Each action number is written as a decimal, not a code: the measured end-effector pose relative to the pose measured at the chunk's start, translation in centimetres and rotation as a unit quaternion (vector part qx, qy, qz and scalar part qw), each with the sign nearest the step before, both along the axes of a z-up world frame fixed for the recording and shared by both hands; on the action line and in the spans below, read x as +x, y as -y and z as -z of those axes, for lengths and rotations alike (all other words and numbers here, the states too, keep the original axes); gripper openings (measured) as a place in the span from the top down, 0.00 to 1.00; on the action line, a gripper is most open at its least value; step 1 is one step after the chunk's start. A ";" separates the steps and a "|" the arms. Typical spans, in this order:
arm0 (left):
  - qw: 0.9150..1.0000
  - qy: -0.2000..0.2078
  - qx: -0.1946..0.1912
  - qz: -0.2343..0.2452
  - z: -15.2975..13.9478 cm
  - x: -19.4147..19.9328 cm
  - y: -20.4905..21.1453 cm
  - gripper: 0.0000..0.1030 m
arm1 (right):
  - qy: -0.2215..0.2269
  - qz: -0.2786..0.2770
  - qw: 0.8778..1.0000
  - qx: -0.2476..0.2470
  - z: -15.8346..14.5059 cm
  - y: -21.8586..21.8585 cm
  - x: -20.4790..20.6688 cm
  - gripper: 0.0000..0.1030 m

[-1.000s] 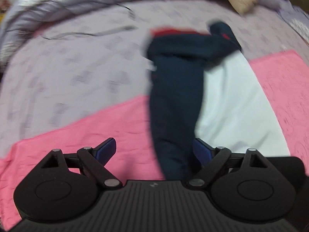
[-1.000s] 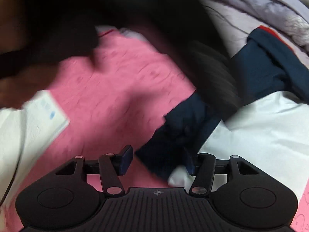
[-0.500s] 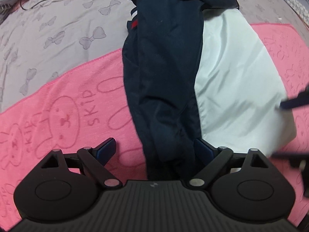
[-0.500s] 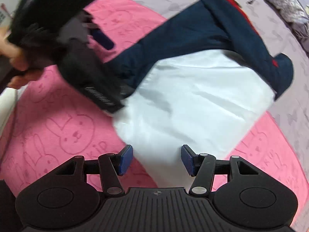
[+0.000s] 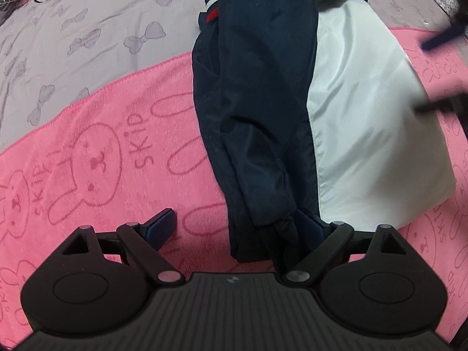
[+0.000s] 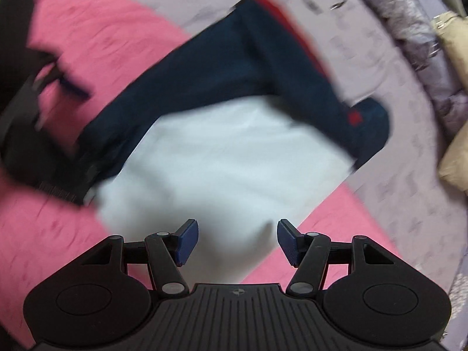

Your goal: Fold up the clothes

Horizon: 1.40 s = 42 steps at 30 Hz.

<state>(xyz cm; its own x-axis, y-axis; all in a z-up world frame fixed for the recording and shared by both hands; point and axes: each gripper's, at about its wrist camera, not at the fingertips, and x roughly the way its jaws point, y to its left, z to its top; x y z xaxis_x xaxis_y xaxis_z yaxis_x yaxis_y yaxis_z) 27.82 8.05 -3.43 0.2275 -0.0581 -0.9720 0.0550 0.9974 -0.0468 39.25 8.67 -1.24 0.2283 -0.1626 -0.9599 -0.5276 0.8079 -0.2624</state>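
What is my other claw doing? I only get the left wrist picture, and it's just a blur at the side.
Observer: The right claw is opening and pinching nothing. The jacket's white panel lies under it.
Operator: Where does the blue part go past the top of my picture?
Observer: It bends round the white panel and ends in a navy tip with a red patch, lying on the purple sheet.
Operator: Is anything else on the bed?
Observer: A cream pillow sits at the far edge, beside a rumpled grey quilt.

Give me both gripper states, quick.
Left gripper: open, navy sleeve end between its jaws, not pinched.
Right gripper: opening, empty, over white panel.
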 end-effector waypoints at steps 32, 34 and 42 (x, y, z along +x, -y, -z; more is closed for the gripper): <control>0.999 0.038 0.013 -0.004 0.3 -1.3 0.2 0.04 | 0.017 0.076 0.996 0.050 2.7 -0.9 9.1 0.41; 0.999 0.044 0.019 -0.019 -0.4 -1.5 0.2 0.05 | 0.022 0.068 0.995 0.063 1.4 -0.1 6.7 0.37; 0.996 0.080 0.015 -0.047 -4.3 -2.3 1.7 0.06 | 0.010 0.084 0.993 0.080 -0.4 2.7 -2.7 0.32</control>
